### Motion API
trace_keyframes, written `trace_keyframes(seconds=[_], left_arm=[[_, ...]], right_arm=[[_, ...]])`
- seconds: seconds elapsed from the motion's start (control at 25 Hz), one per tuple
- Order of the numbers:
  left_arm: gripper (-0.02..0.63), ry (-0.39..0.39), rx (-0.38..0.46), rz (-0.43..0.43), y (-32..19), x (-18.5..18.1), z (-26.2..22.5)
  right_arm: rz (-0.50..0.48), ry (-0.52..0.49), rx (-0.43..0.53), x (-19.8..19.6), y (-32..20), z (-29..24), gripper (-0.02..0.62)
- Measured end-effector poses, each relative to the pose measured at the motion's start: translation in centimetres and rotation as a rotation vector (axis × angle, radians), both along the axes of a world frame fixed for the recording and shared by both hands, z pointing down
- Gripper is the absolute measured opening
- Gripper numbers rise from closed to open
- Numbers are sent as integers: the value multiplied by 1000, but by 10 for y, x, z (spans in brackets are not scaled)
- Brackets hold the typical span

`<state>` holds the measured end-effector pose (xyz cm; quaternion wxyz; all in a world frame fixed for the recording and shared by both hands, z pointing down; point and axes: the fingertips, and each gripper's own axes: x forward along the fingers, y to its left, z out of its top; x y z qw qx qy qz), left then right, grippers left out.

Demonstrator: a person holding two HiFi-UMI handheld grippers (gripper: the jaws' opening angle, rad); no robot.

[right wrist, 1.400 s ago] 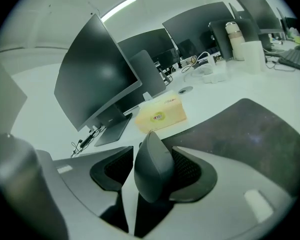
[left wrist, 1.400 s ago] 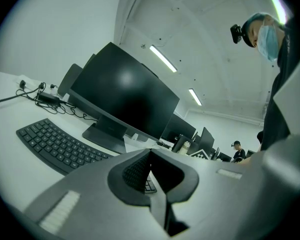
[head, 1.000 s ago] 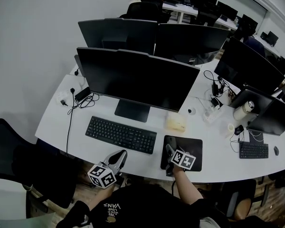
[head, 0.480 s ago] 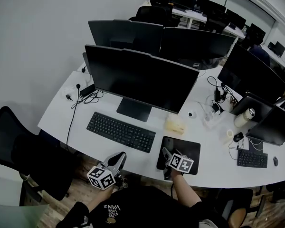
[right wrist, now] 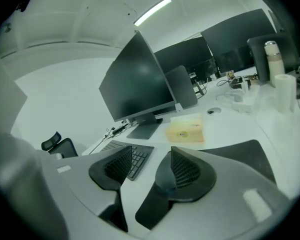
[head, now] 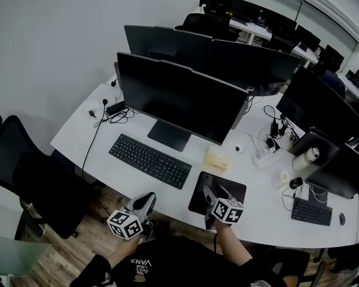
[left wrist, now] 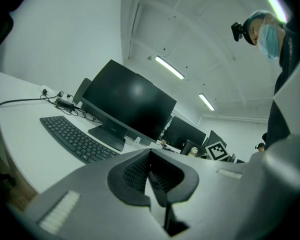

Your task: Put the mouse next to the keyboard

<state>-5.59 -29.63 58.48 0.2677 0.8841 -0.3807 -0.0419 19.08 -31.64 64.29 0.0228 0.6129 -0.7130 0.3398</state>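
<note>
What looked like the mouse (head: 295, 182), too small to be sure, lay well right of the right hand-held gripper (head: 214, 191). That gripper hung over the mouse pad (head: 197, 201), jaws wide but closing on nothing. The left hand-held gripper (head: 146, 200) was closed and empty. Bare counter (head: 196, 160) lay beside the keyboard (head: 149, 160).

Black keyboard (head: 149, 160) lies flat, slightly angled; mouse apparently hidden.
</note>
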Motion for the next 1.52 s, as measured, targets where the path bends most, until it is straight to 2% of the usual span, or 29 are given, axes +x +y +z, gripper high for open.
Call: trace_keyframes(seconds=[0.28, 0.52, 1.04, 1.28, 1.52], left_arm=[[2, 2, 1, -60, 31, 12, 3], [2, -2, 6, -114, 57, 18, 5], [2, -12, -15, -209, 103, 23, 19], [2, -9, -33, -197, 114, 38, 27], [2, -28, -30, -175, 116, 44, 28]], right_arm=[[-147, -2, 101, -16, 19, -38, 127], [-210, -8, 136, -18, 42, -48, 16], [-333, -28, 76, -33, 88, -22, 5], [-362, -1, 10, -29, 104, 0, 5], [-365, 2, 9, -28, 107, 1, 5]])
